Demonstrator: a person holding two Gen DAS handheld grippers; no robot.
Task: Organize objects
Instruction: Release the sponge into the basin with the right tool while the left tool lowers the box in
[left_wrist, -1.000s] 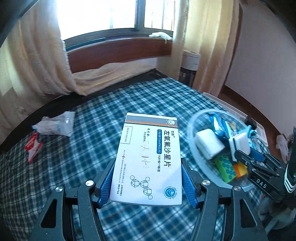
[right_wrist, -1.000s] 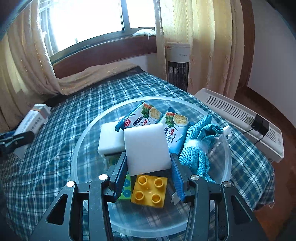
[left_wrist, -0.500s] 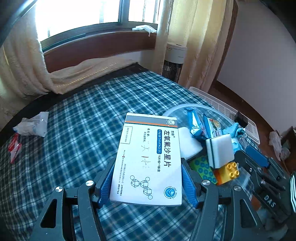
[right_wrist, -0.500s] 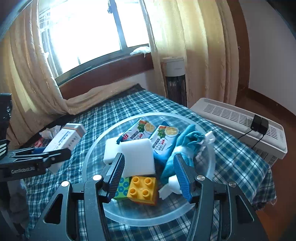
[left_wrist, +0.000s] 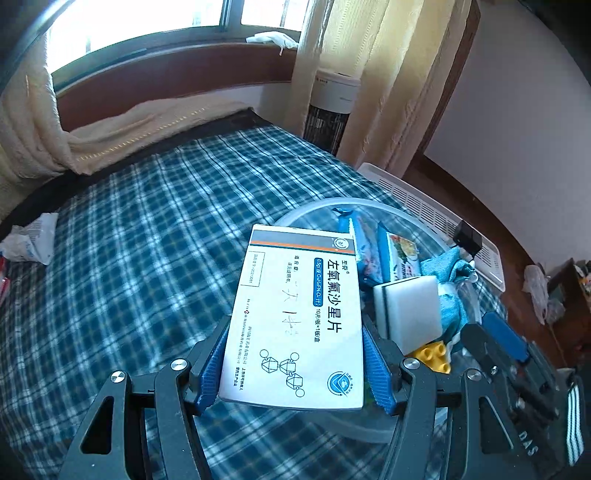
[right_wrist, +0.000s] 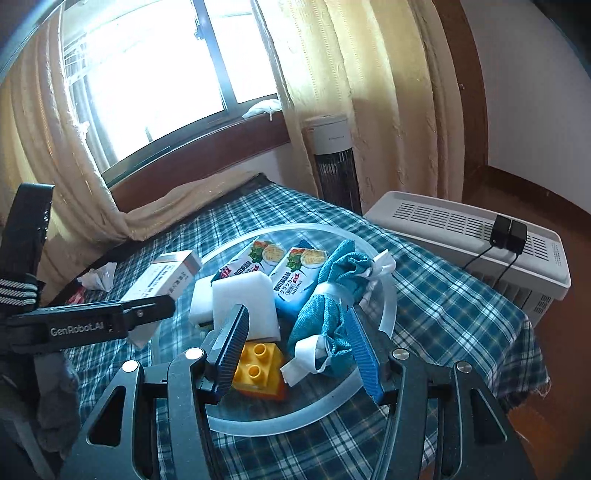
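Observation:
My left gripper (left_wrist: 295, 354) is shut on a white medicine box (left_wrist: 299, 314) with blue print and holds it over the near left rim of a clear round bowl (left_wrist: 369, 203). The bowl holds a white sponge (right_wrist: 247, 299), a yellow brick (right_wrist: 258, 369), a blue cloth bundle (right_wrist: 328, 314) and two snack packets (right_wrist: 295, 277). My right gripper (right_wrist: 295, 343) hovers open above the bowl's near side, pads clear of everything. The box (right_wrist: 162, 284) and left gripper (right_wrist: 110, 321) also show at the left of the right wrist view.
The bowl rests on a blue checked bedspread (left_wrist: 147, 258) near the bed's right edge. A crumpled white wrapper (left_wrist: 29, 240) lies far left. On the floor beyond stand a white slotted appliance (right_wrist: 461, 229) and a tower fan (right_wrist: 332, 158). Curtains hang behind.
The left gripper carried the box rightward to the bowl's rim. The right gripper let go of the white sponge, opened, and drew back from the bowl.

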